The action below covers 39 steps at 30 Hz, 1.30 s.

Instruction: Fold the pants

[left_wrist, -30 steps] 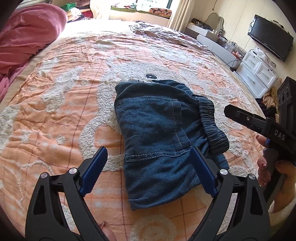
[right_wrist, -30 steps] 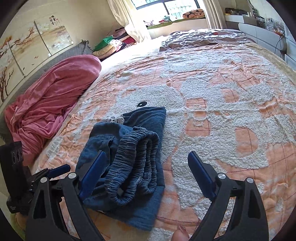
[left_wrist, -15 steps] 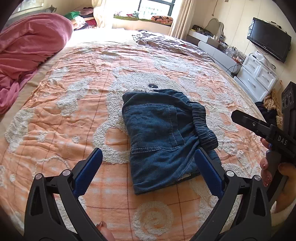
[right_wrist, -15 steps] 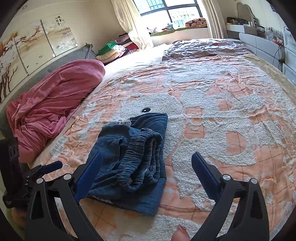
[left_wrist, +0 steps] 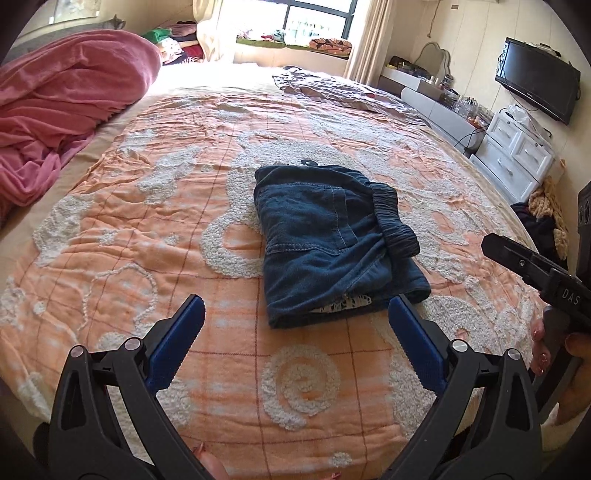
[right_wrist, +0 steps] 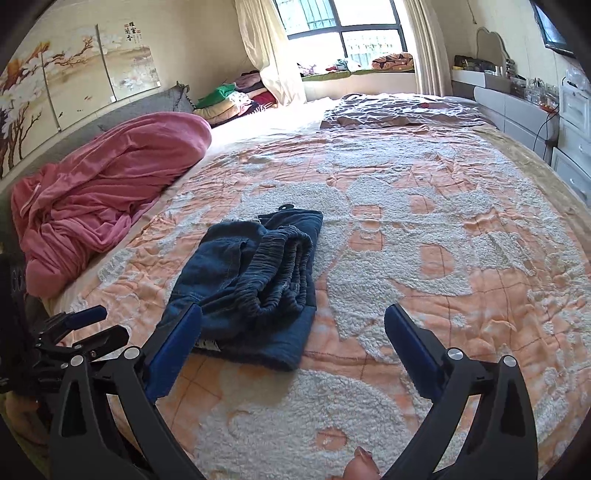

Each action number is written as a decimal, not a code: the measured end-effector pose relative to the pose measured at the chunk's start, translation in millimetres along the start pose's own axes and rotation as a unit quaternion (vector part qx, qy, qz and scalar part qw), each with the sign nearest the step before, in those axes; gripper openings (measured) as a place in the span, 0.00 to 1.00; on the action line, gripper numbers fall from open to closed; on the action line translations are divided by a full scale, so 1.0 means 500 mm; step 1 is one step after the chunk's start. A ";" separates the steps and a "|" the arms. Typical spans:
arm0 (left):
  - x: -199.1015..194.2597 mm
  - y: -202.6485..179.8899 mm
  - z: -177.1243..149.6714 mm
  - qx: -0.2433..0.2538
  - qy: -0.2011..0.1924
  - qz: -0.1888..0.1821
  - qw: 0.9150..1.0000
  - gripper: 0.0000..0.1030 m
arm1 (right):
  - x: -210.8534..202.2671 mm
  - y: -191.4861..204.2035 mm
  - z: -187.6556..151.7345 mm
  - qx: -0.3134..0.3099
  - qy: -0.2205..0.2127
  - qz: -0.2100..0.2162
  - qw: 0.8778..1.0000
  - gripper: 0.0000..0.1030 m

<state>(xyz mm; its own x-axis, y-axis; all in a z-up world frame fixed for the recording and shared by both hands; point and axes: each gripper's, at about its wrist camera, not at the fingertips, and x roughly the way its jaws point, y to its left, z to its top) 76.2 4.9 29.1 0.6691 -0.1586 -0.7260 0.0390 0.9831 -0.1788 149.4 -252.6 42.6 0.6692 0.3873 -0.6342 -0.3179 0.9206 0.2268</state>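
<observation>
- A pair of dark blue denim pants (left_wrist: 332, 240) lies folded into a compact bundle near the middle of a bed, on an orange-and-white tufted bedspread (left_wrist: 147, 229); the gathered elastic waistband (right_wrist: 284, 269) sits on top, along the bundle's right side in the left wrist view.
- A patterned lining or label peeks from the bundle's near edge.
- The left gripper (left_wrist: 295, 332) hangs above the bedspread just short of the pants, its blue-padded fingers (left_wrist: 177, 332) spread wide and holding nothing.
- The right gripper (right_wrist: 293, 341) hovers beside the bundle, fingers (right_wrist: 410, 343) likewise spread and empty; the left finger overlaps the bundle's near corner in its own view.
- A crumpled pink blanket (right_wrist: 103, 192) is heaped along the bed's far-left edge, well apart from the pants.
- A grey-purple cover (right_wrist: 399, 110) lies at the bed's far end, by the window (right_wrist: 343, 22).
- White drawers (left_wrist: 513, 155) stand beside the bed under a wall-mounted television (left_wrist: 535, 81); what the drawers hold cannot be seen.
</observation>
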 end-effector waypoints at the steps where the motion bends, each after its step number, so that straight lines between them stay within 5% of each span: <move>1: -0.001 -0.003 -0.008 0.000 0.001 0.001 1.000 0.91 | -0.004 0.000 -0.008 -0.002 -0.001 -0.001 1.000 0.95; 16: 0.009 -0.027 -0.082 0.013 0.016 0.010 1.000 0.91 | -0.019 0.011 -0.090 -0.030 0.005 -0.029 0.999 0.95; 39: 0.016 -0.022 -0.085 0.006 0.016 0.011 1.000 0.91 | -0.007 0.003 -0.122 -0.020 0.012 -0.032 0.999 0.96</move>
<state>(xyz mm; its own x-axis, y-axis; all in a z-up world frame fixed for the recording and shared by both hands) 49.7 -11.2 -3.0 0.6457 -0.1388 -0.7509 0.0332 0.9875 -0.1541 105.5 -255.7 0.3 0.6728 0.3266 -0.6639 -0.3018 0.9404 0.1568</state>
